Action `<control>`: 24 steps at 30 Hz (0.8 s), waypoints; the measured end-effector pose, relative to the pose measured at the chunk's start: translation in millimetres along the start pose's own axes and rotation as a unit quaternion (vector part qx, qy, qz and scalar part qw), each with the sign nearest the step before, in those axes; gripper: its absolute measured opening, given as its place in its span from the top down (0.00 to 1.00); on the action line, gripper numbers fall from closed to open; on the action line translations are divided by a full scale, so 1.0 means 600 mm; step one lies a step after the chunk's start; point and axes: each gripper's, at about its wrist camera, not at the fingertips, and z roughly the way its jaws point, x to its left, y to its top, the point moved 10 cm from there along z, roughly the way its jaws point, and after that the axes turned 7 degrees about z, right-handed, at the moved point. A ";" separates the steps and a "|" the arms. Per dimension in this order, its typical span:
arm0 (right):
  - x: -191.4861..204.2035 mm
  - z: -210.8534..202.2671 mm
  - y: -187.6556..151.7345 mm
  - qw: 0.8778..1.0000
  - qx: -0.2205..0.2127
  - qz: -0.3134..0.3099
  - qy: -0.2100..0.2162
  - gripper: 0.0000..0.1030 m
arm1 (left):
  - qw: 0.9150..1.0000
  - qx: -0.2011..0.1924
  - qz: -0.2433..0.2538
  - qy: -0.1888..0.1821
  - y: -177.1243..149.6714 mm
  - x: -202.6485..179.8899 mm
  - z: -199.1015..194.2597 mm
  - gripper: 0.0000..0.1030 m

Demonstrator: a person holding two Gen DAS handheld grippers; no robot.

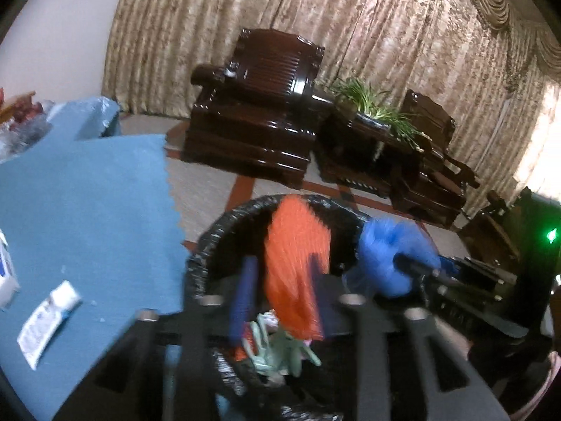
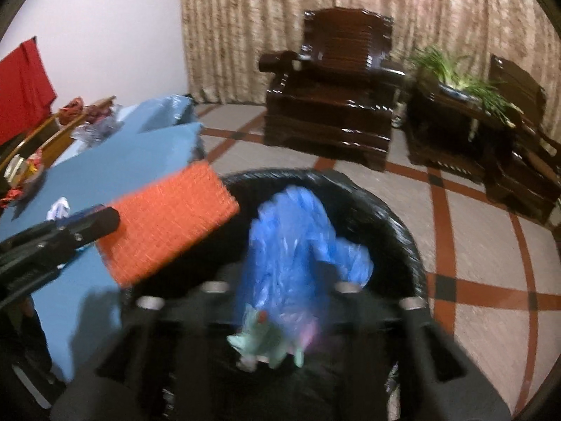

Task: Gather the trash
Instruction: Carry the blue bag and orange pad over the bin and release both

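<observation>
The left gripper has an orange mesh piece between its dark fingers, and the right gripper a crumpled blue plastic bag. Both stand partly apart, but blur hides whether the pads press the trash or have let go, so I cannot tell their state. Both pieces hang over the mouth of the black-lined trash bin, which stands on the floor just beside the blue-covered table.

Progress, as I judge it: the bin already holds some litter, a pale green wrapper plainly among it, and two more pieces are at the drop. Left on the table are at least a white sachet near the edge, a white packet at the left rim of the left view, and a small white crumple in the right view, so collecting is not finished.

Count: two grippers, one bin, one orange mesh, one blue bag, three loose white items on the table. Behind stand two dark wooden armchairs with one potted plant between them.
</observation>
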 end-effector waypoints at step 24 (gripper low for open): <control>0.217 0.002 -0.010 0.991 -0.006 -0.044 0.125 0.07 | 0.971 -0.025 -0.056 0.229 -0.094 0.319 -0.229 0.09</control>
